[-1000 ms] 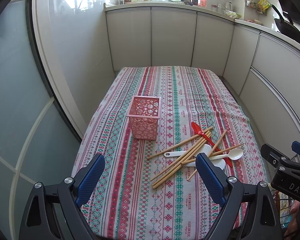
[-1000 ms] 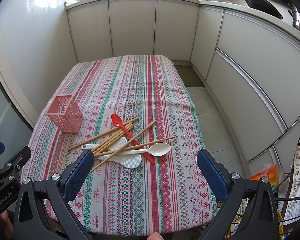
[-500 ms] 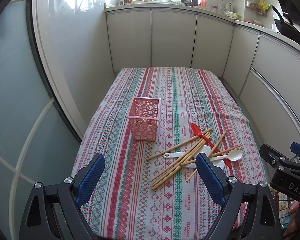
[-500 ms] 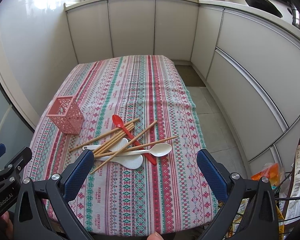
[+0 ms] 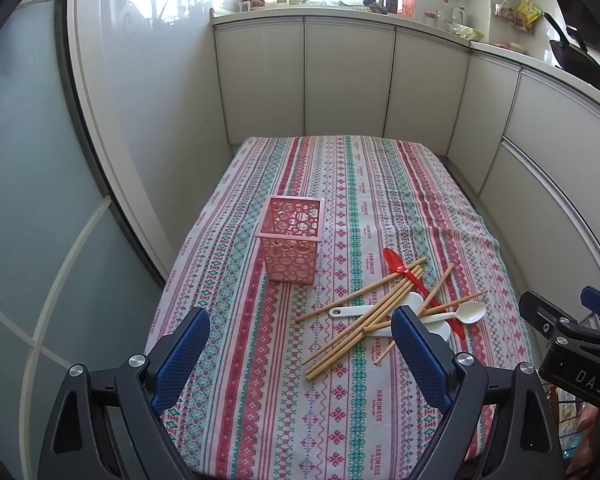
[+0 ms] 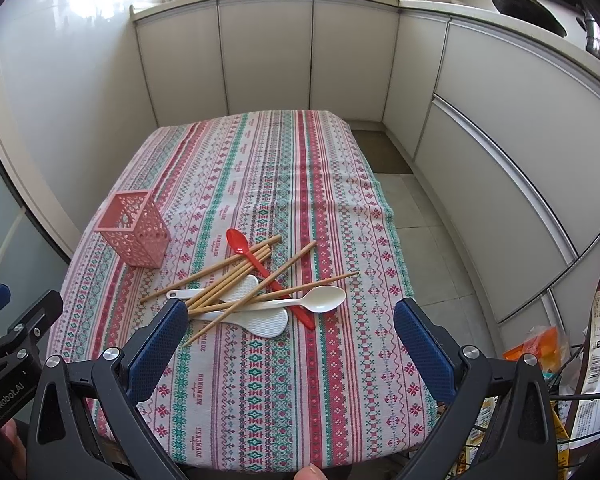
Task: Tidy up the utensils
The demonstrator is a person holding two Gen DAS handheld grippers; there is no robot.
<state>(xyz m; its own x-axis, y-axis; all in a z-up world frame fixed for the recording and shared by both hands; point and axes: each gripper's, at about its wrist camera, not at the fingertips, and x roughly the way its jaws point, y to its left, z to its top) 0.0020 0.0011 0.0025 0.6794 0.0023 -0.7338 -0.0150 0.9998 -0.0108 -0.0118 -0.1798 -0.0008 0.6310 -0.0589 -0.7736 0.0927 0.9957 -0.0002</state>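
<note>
A surface covered by a striped, patterned cloth (image 5: 340,400) is seen from its near end in both wrist views. A pink perforated basket (image 5: 292,250) stands upright on the left half of the cloth, open at the top, with nothing seen inside it. To its right, and apart from it, a loose heap of utensils is spread flat on the cloth. The heap is made up of several wooden chopsticks (image 6: 228,276), fanned out and crossing one another, a red spoon (image 6: 256,260) with its bowl at the far end, a white spoon (image 6: 320,299) with its bowl pointing right, and a white rice paddle (image 6: 266,320) lying under the sticks (its handle runs off to the left).

The left gripper (image 5: 300,354) is held at the near edge of the surface, its jaws spread wide with nothing between them; the right blue pad overlaps the near end of the heap in the left wrist view, but whether it touches anything cannot be told. The right gripper (image 6: 290,340) is likewise held at the near edge, jaws wide and empty, framing the near side of the heap. Each gripper is glimpsed at the border of the other's view.

White cabinets (image 6: 268,52) run along the far and right sides, and a black pan (image 5: 580,64) sits at the far right.
</note>
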